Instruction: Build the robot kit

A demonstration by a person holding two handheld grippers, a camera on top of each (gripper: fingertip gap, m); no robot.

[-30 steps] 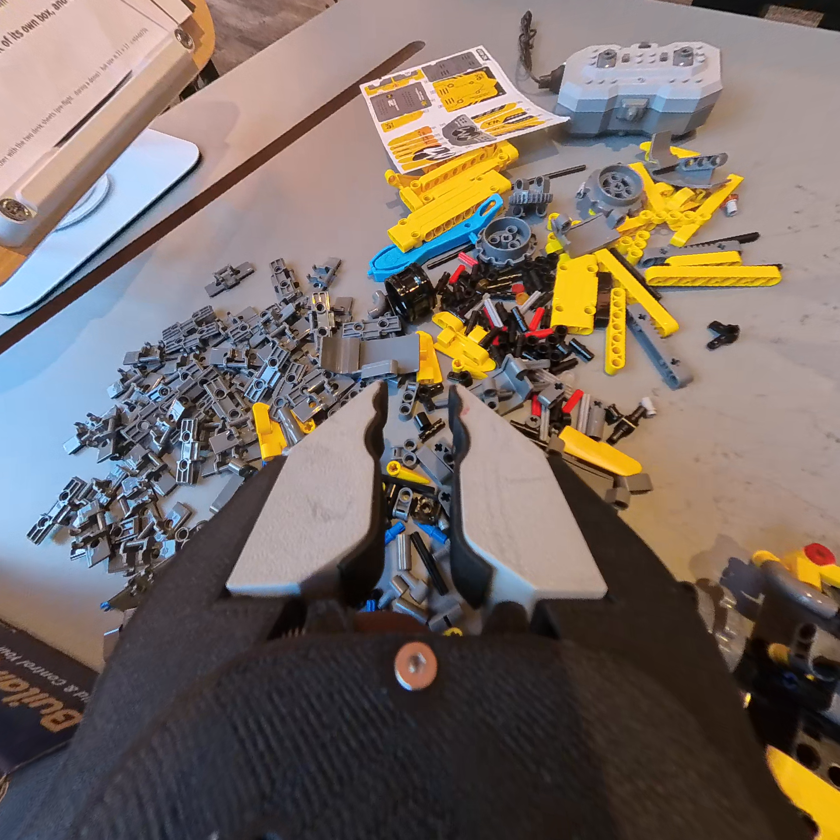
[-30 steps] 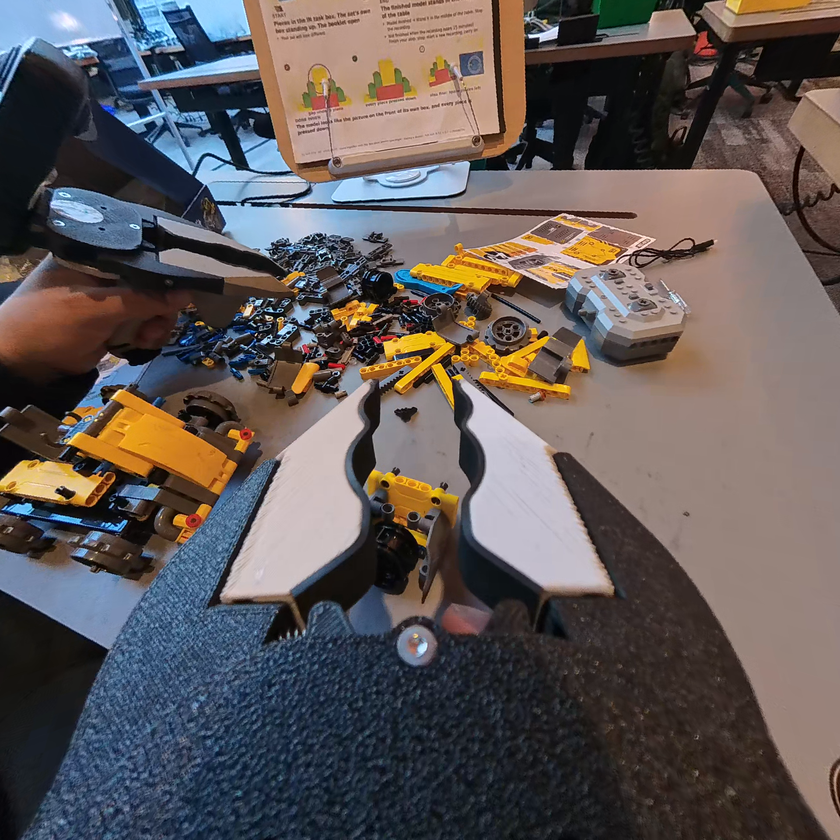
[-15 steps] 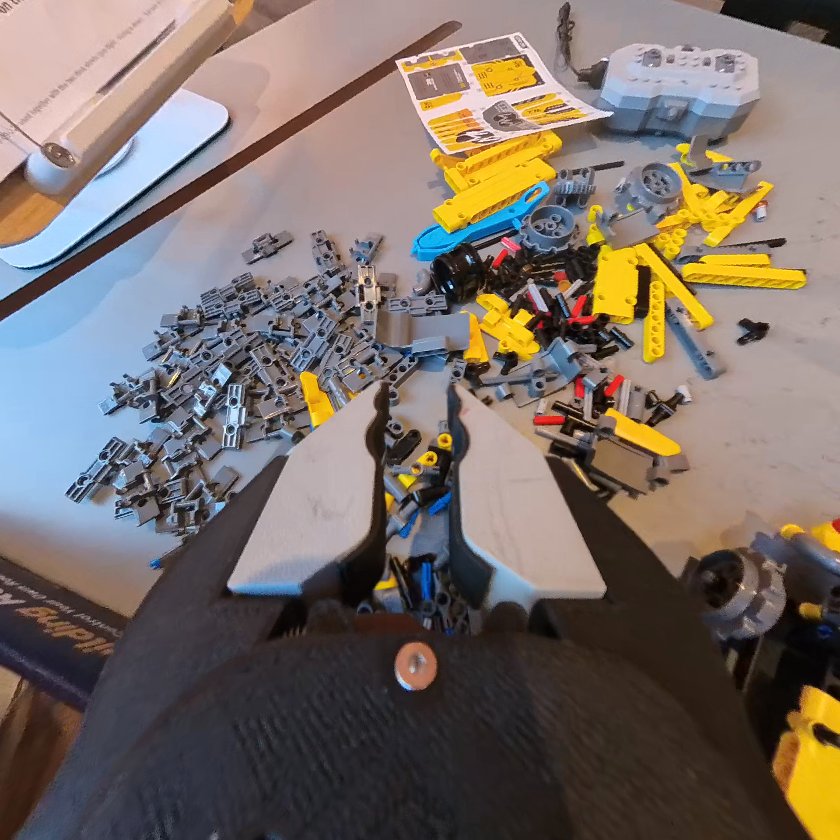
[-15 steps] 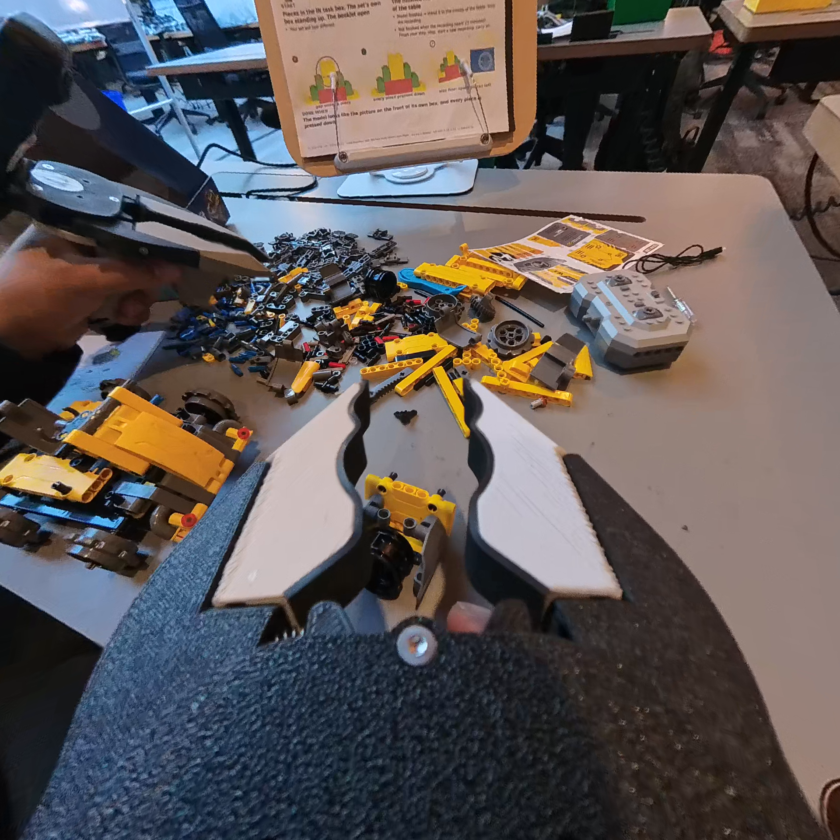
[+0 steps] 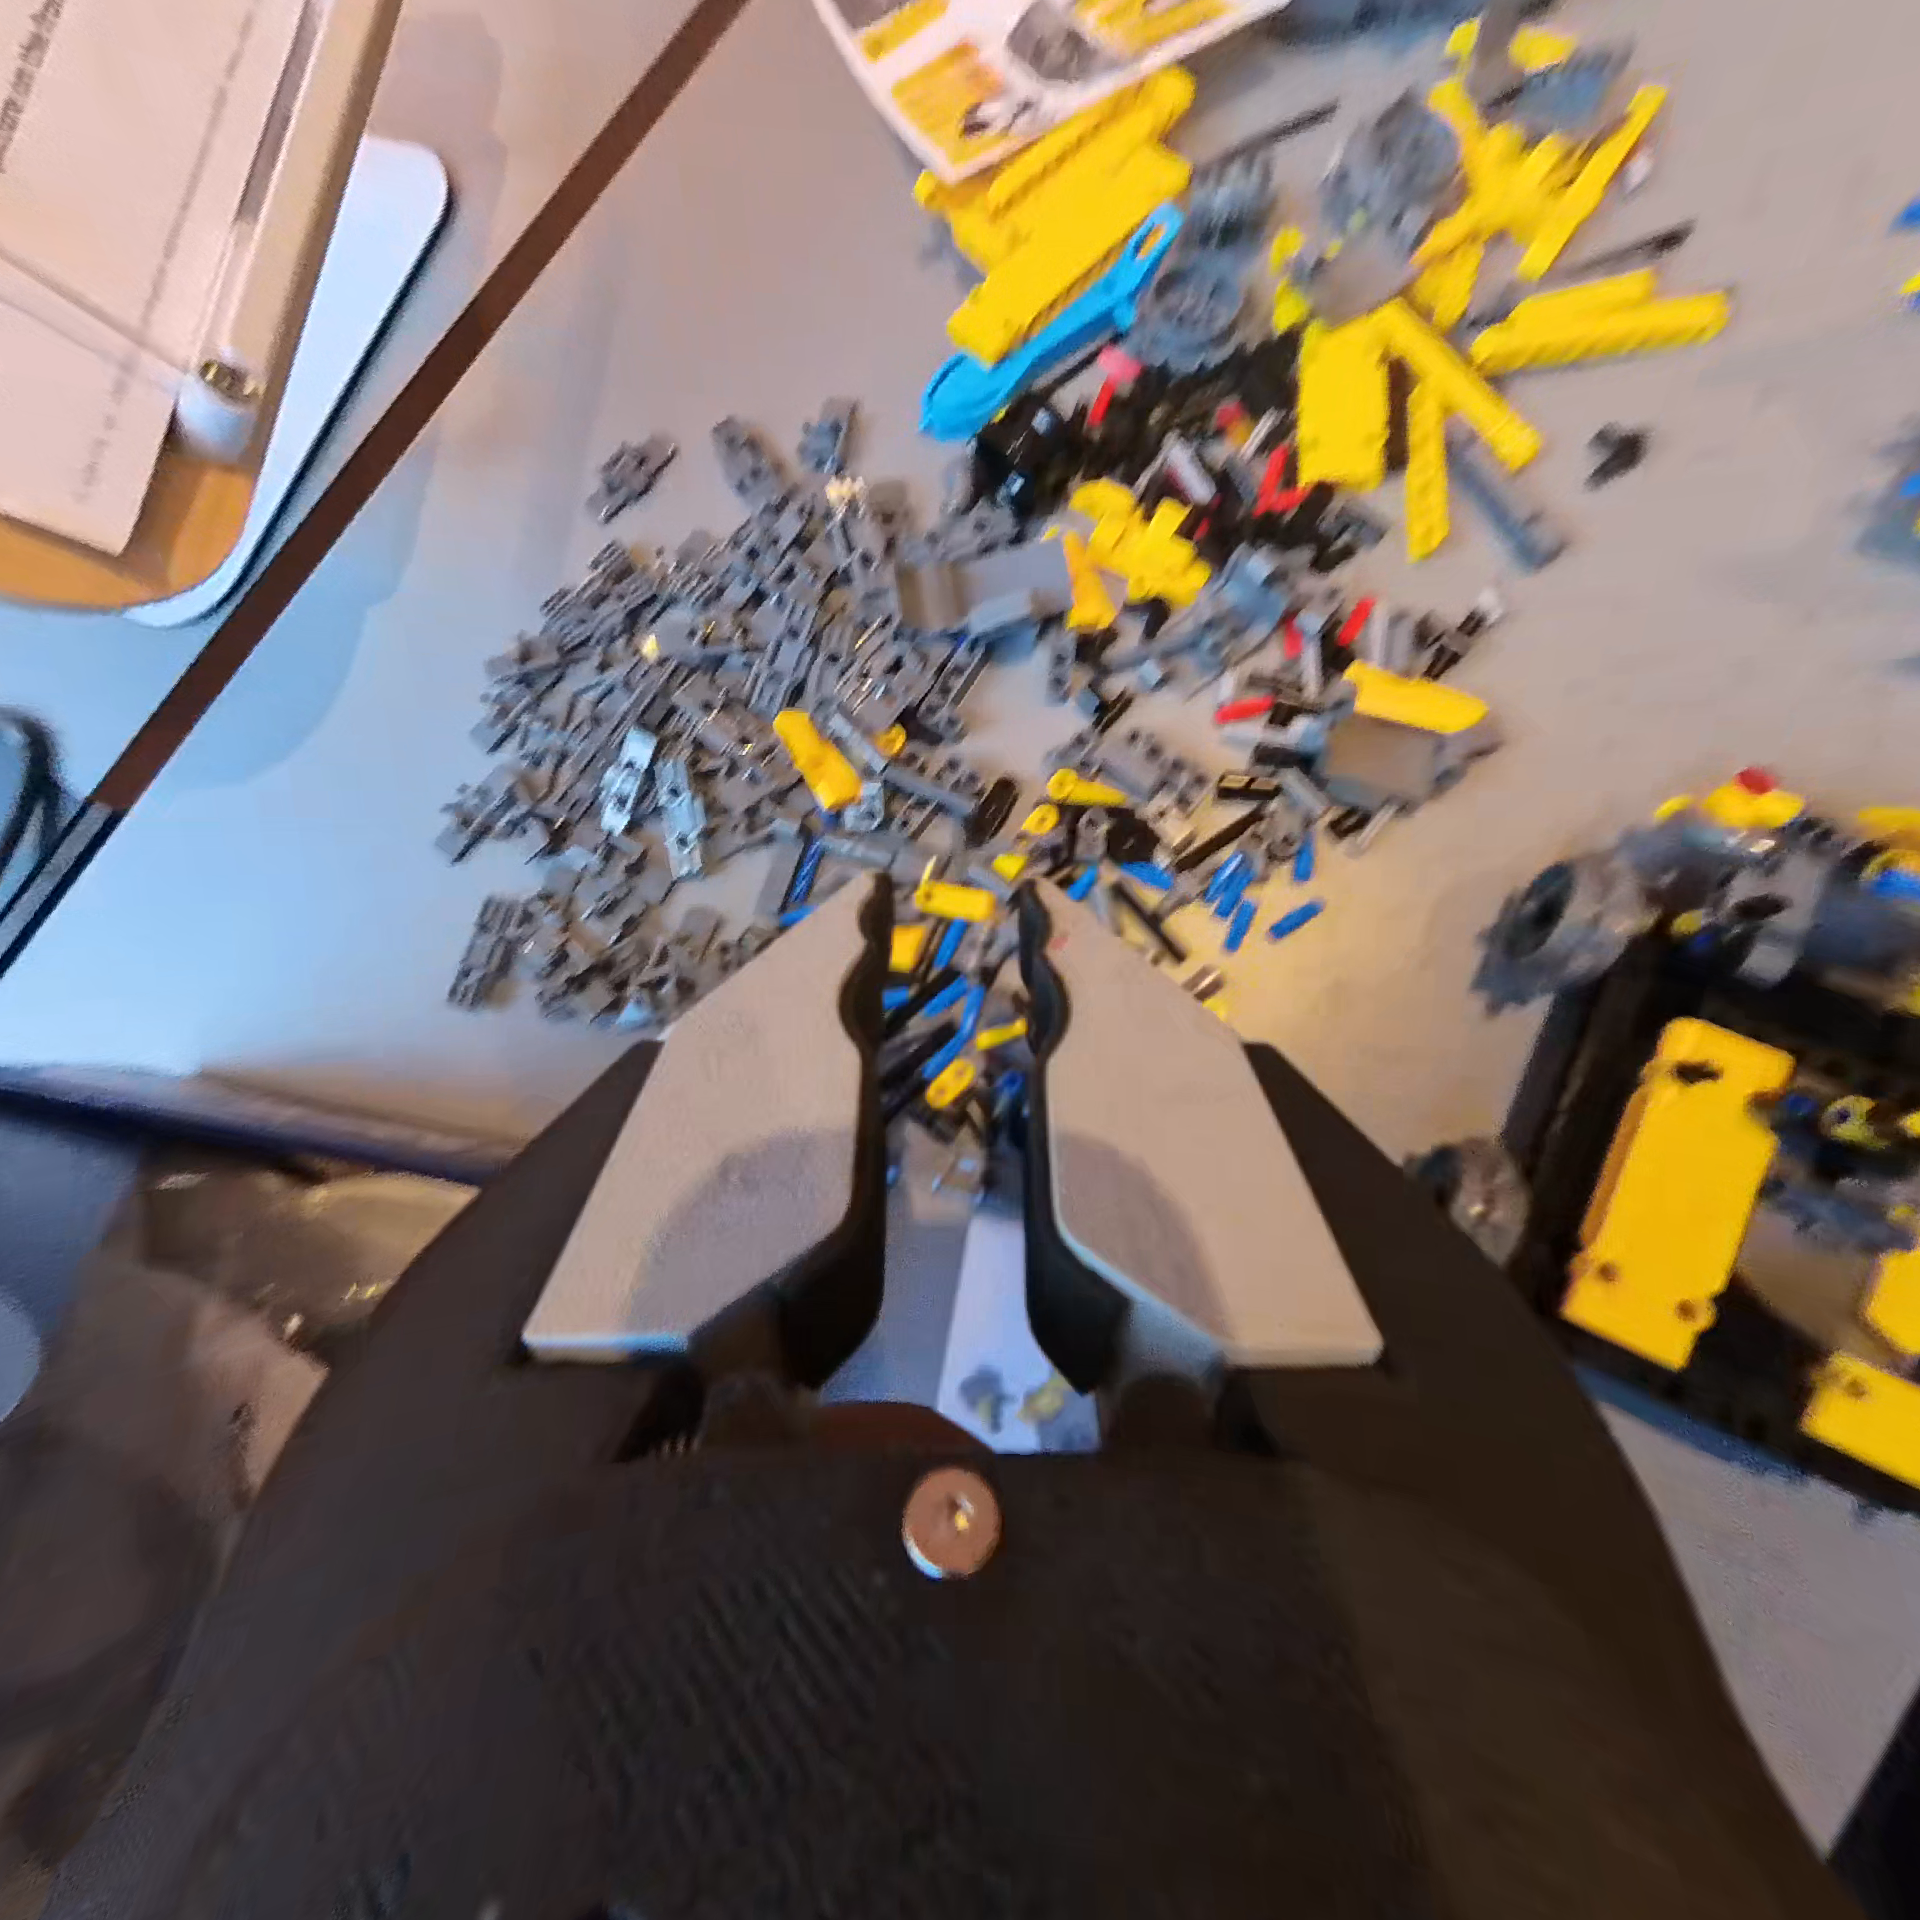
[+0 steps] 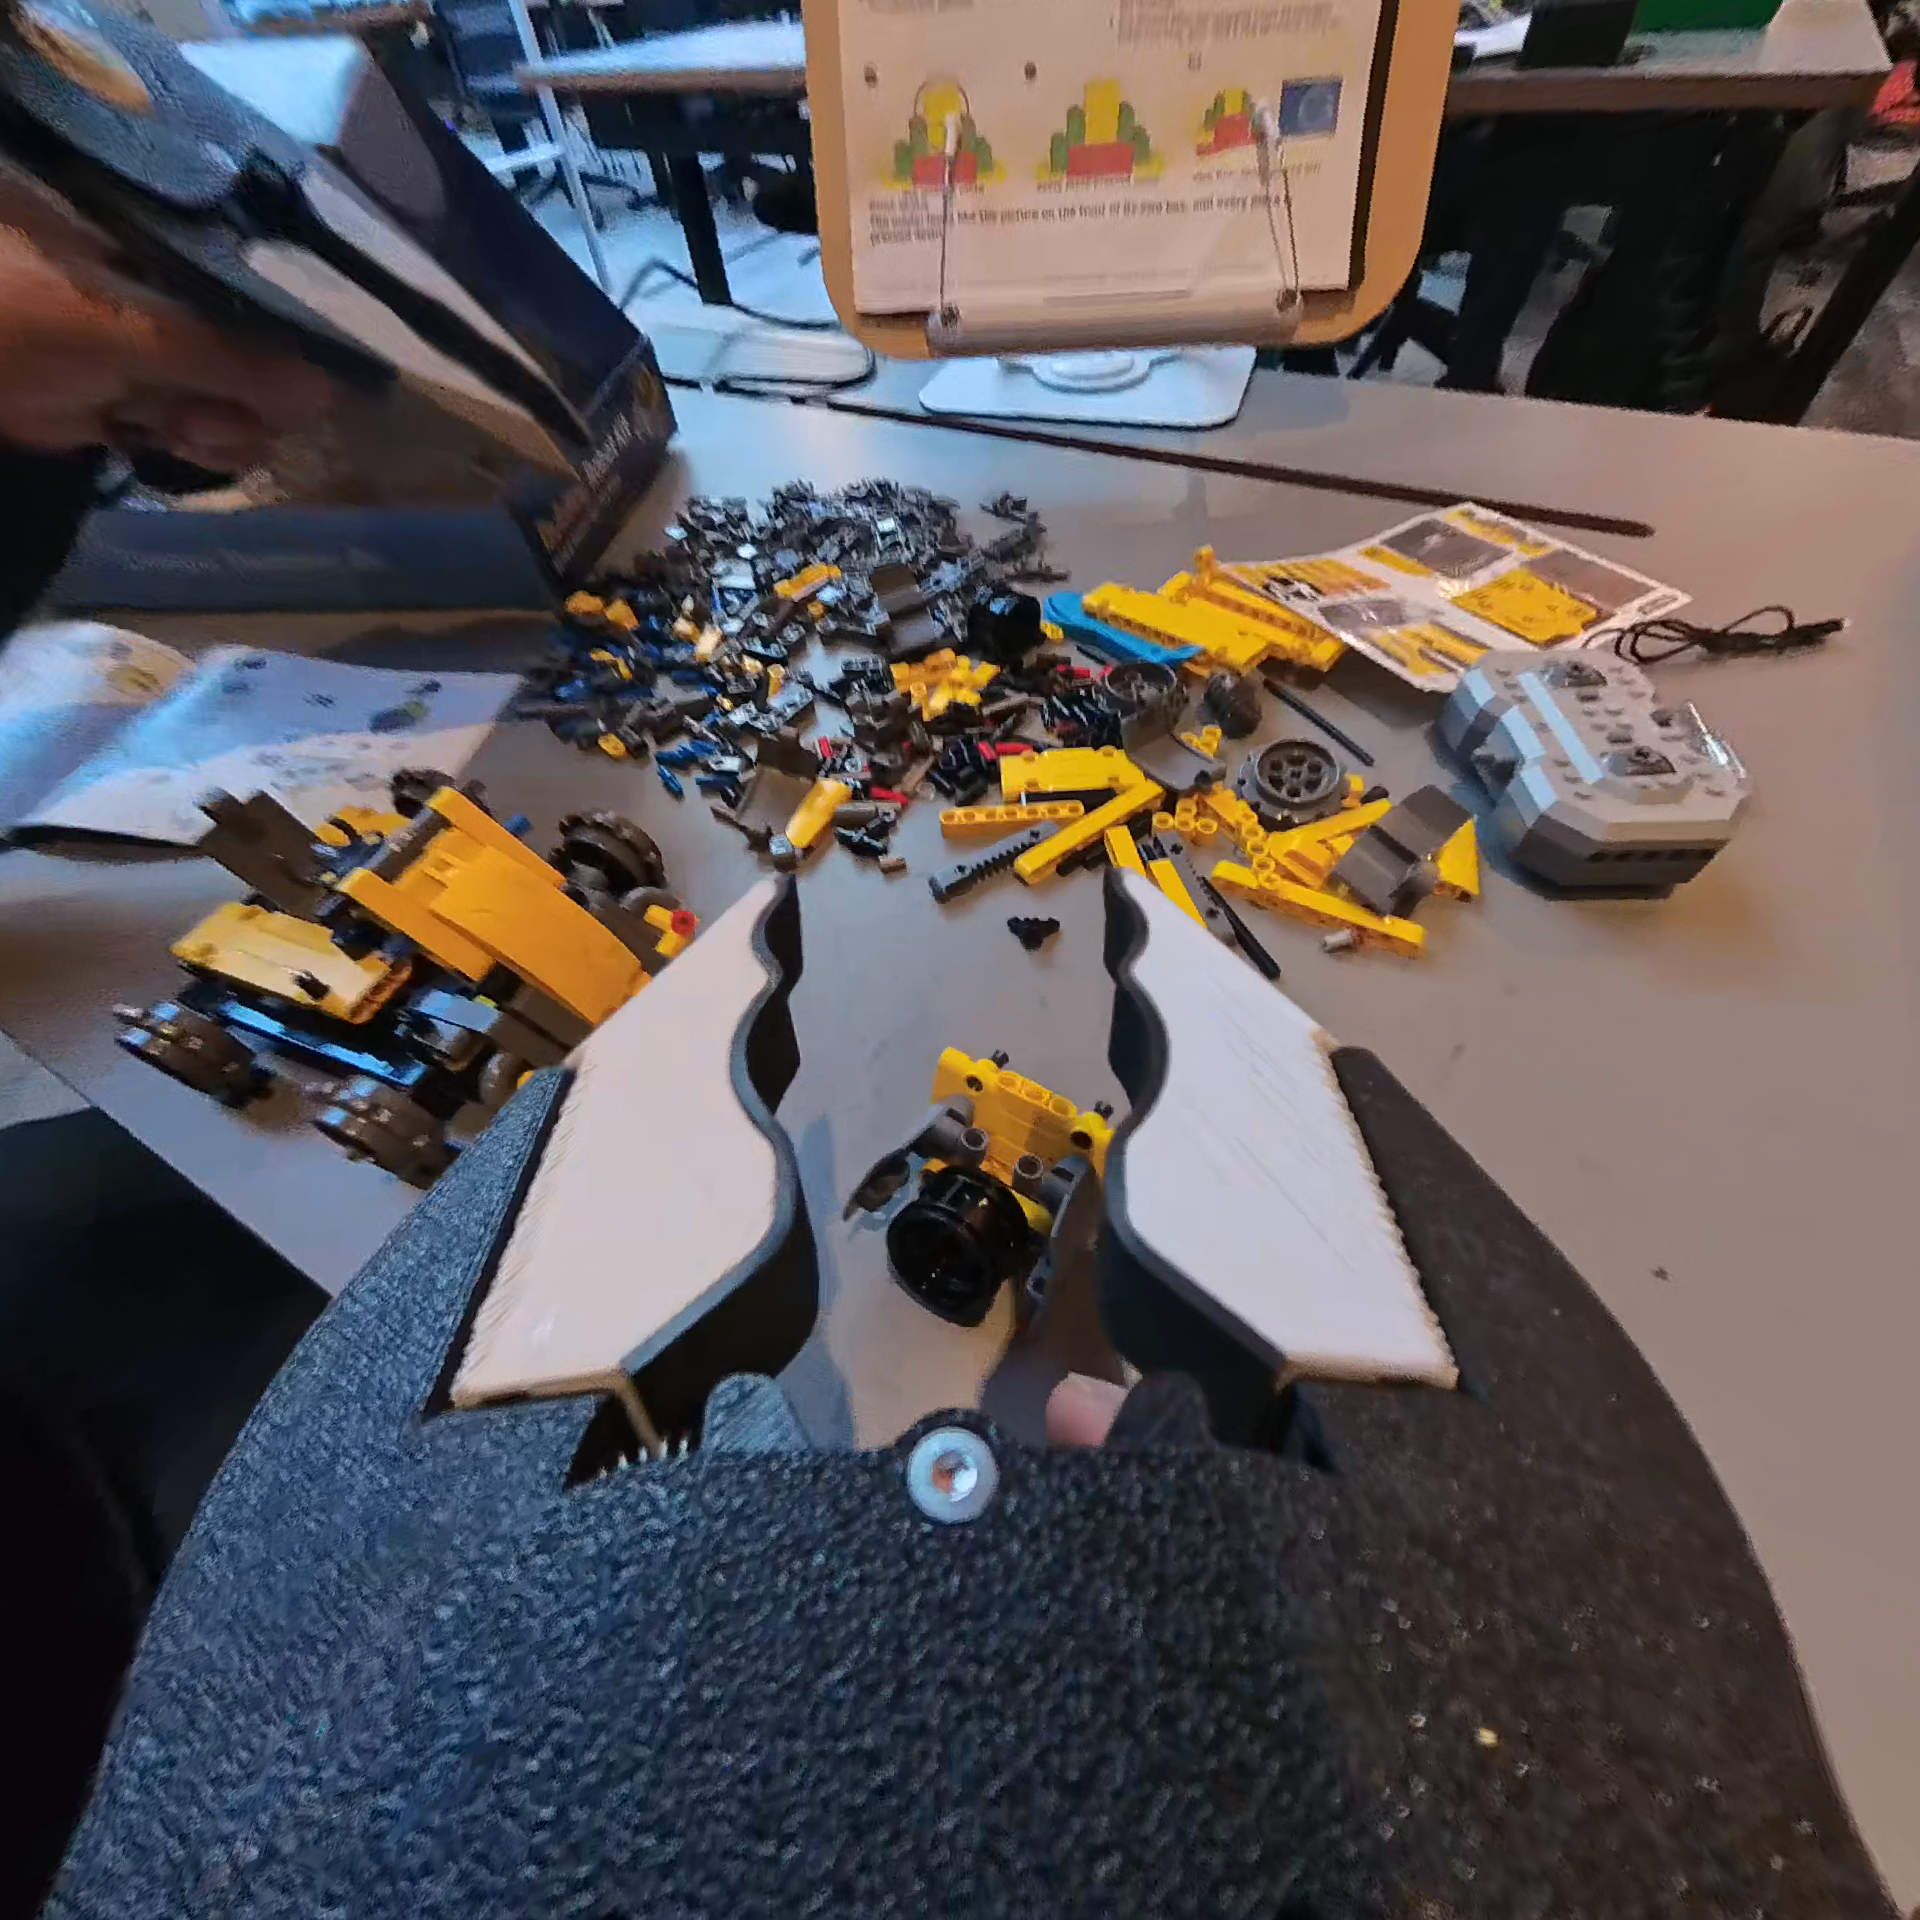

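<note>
The right tool (image 6: 948,904) is spread wide, wider than half a second ago, and grips nothing. Between its fingers, toward the right one, a small yellow and black wheel piece (image 6: 987,1174) lies on the grey desk (image 6: 1621,1091); whether that finger touches it cannot be told. At 9 o'clock of it stands a half-built yellow vehicle (image 6: 416,956), with an open booklet (image 6: 229,717) beyond. At 12 o'clock the heap of loose parts (image 6: 935,707) is spread out, and at 2 o'clock a grey battery unit (image 6: 1590,769) sits beside a sticker sheet (image 6: 1455,592). Farthest off is a stand with a printed page (image 6: 1101,166); its writing is left unread.

The left tool (image 5: 951,904) is held at a narrow gap with nothing gripped, above small blue and yellow pins (image 5: 956,997) at the near edge of the heap. It has drawn back and risen since the earlier frames, so more of the desk edge is seen. In the right view it (image 6: 540,416) is seen at 10 o'clock in front of a dark box (image 6: 582,436). No container with contents is seen.
</note>
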